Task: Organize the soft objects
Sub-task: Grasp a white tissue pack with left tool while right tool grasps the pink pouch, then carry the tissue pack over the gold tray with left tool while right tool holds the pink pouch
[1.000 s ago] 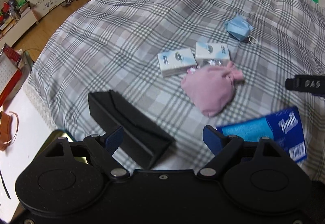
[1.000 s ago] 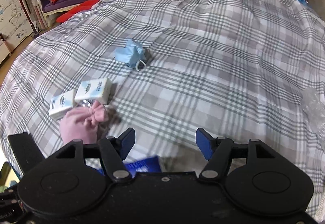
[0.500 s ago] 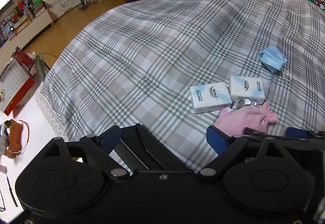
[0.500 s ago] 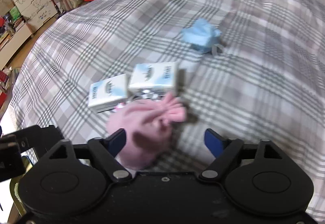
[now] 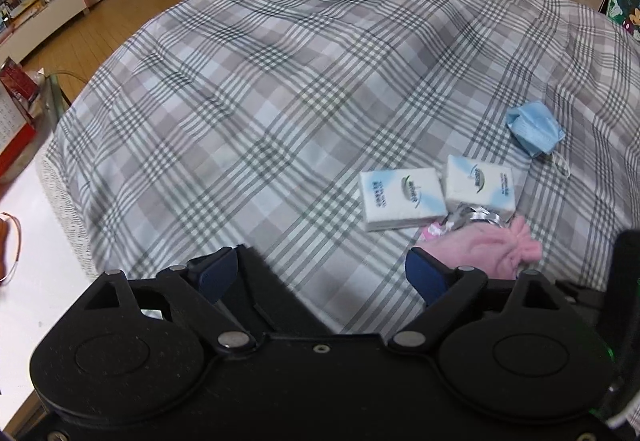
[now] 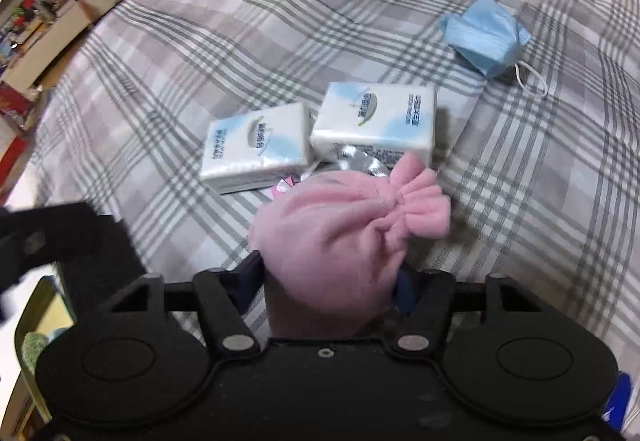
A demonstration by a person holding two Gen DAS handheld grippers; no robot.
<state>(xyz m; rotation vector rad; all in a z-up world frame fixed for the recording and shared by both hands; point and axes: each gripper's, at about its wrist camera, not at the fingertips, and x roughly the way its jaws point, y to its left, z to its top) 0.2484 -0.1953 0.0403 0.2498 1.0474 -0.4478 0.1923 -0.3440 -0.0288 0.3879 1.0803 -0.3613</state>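
Observation:
A pink soft pouch [image 6: 336,237] with a gathered neck lies on the plaid bedcover [image 6: 540,169]. My right gripper [image 6: 328,281] has its fingers closed against both sides of the pouch. The pouch also shows in the left wrist view [image 5: 488,249], at the right. Two white tissue packs [image 6: 260,145] [image 6: 376,117] lie just beyond it, with a crumpled blue face mask [image 6: 484,37] farther back right. My left gripper [image 5: 324,273] is open and empty, low over the bedcover [image 5: 280,113], left of the pouch.
A black box [image 5: 256,281] sits under my left gripper's left finger and shows at the left of the right wrist view [image 6: 88,241]. The bed's left edge drops to a white surface [image 5: 36,261]. Foil wrappers [image 6: 360,161] lie between pouch and packs.
My right gripper moved forward and left onto the pink pouch and closed on it. My left gripper drew back and left, so the box and pouch slid low in its view.

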